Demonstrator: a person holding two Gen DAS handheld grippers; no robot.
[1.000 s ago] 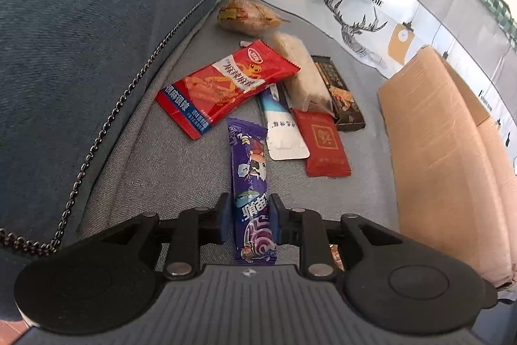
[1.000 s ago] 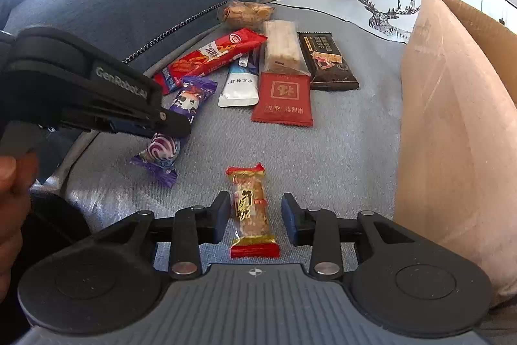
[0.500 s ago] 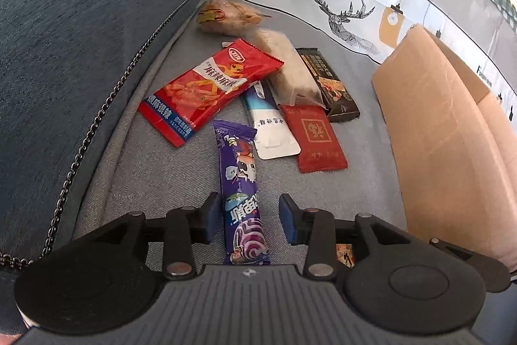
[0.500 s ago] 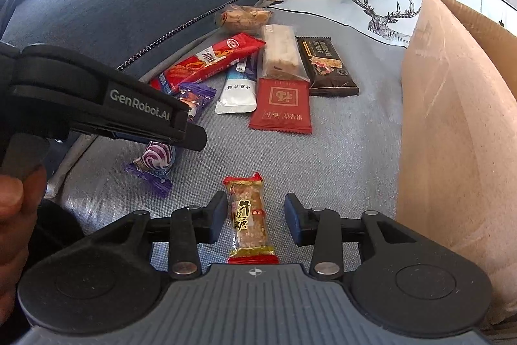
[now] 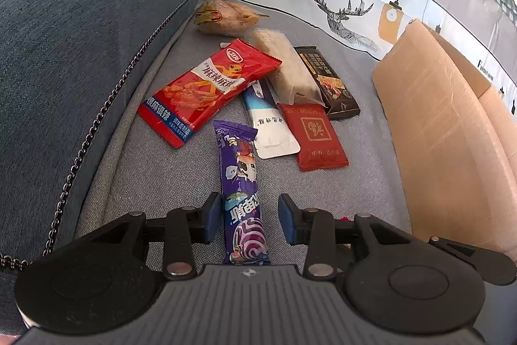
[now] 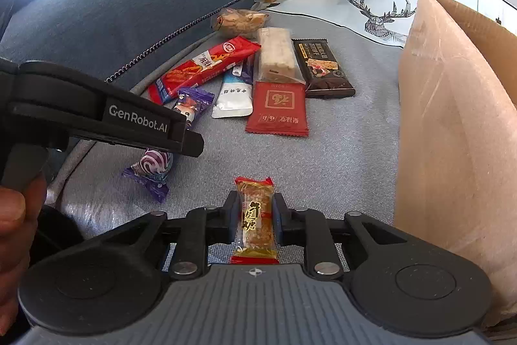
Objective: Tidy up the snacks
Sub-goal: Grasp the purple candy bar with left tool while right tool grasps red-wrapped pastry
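Two light, crinkly packets: right tongs (image 6: 257,223) seemingly clamped mid-length on the stiff nougat bar (image 6: 256,220) near the sofa seat's front edge; left tongs (image 5: 248,217) apart, straddling the slippery purple candy wrapper (image 5: 242,193).

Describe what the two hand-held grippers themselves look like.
Each hand-held gripper, left and right, has a matte black frame with two round discs, silver pivot pins, blue-padded fingers and a ribbed grey base. White "GenRobot.AI" lettering marks the left one's side. No cables or sleeves show.
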